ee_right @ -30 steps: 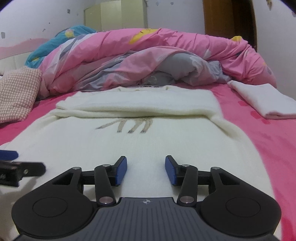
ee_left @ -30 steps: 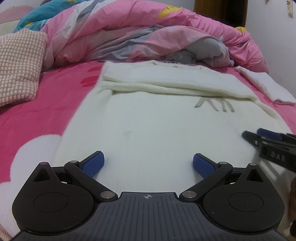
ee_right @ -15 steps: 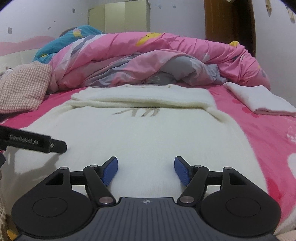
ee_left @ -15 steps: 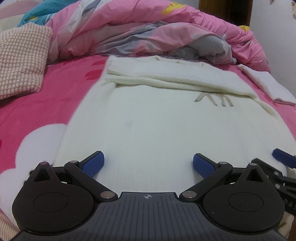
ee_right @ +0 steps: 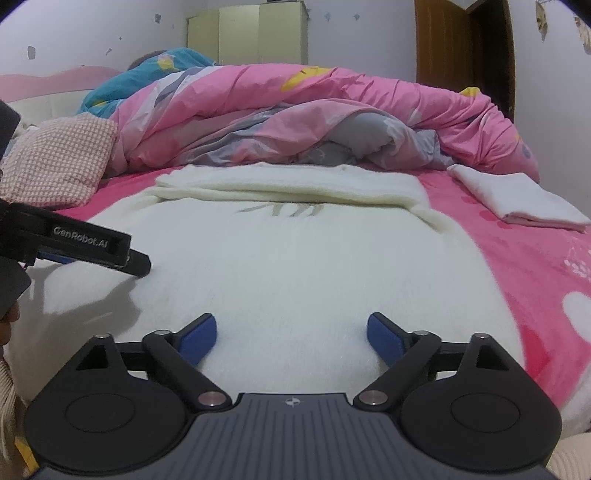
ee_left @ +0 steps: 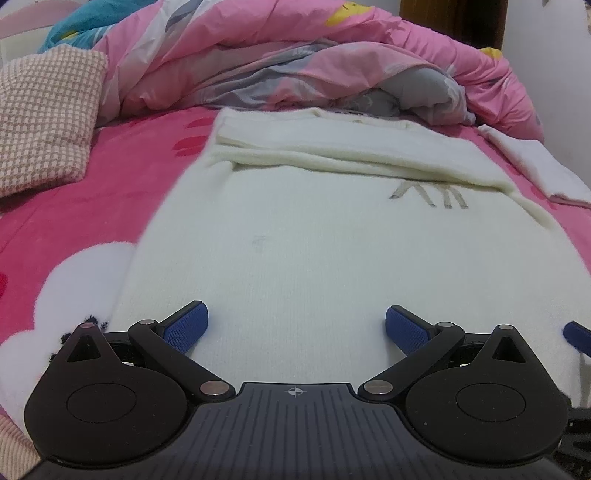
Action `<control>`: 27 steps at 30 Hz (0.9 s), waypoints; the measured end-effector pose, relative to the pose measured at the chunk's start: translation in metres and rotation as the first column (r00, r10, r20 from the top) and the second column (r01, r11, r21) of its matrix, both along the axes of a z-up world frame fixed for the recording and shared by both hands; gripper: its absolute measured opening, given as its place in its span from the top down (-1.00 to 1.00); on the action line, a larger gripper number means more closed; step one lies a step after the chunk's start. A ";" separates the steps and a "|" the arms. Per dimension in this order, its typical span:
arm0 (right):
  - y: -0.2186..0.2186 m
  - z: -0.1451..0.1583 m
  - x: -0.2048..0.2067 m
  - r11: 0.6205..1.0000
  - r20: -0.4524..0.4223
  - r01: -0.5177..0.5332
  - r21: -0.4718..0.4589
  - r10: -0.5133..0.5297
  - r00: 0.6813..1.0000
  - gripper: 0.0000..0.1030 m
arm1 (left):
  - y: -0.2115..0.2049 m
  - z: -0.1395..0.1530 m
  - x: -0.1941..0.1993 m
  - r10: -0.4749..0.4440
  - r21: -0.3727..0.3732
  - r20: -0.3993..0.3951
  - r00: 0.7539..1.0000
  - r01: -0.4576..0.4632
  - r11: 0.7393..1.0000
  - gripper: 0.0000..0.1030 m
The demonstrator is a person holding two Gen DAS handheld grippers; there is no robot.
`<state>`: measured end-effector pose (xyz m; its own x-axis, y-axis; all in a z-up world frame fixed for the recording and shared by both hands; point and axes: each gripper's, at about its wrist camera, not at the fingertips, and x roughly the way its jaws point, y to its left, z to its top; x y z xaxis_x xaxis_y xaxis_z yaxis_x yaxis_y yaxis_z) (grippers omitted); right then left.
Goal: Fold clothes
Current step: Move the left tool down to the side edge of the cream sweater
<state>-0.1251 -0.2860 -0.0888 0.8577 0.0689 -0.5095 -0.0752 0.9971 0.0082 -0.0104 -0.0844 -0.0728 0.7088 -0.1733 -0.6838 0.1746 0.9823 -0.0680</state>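
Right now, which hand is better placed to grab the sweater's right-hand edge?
Right. The right gripper, jaws opening and empty, hangs over the sweater nearer that edge; the left gripper sits toward the other side.

Dim indoor light — soft shadows, fisheye-bent edges, slight blur

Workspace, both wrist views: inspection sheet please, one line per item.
Surface: pink plush bed cover.
Job's things: cream knit sweater spread flat, far end folded over.
Clutter: folded white cloth; pink checked pillow; pink quilt heaped behind.
Grippers: left gripper open over sweater; right gripper jaws opening, only sweater surface between them.
Cables: nothing seen.
Surroundings: pale green wardrobe, brown wooden door.
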 end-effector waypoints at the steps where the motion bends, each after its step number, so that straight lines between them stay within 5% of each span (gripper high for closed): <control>1: 0.001 0.001 0.000 1.000 -0.008 -0.002 0.000 0.002 1.000 -0.86 | 0.000 0.000 0.000 0.000 0.001 -0.002 1.000 0.000 1.000 -1.00; 27: 0.046 -0.003 -0.017 0.975 0.025 -0.183 -0.123 0.187 0.982 -0.85 | -0.002 0.002 0.000 0.011 0.016 -0.034 0.999 -0.010 1.000 -1.00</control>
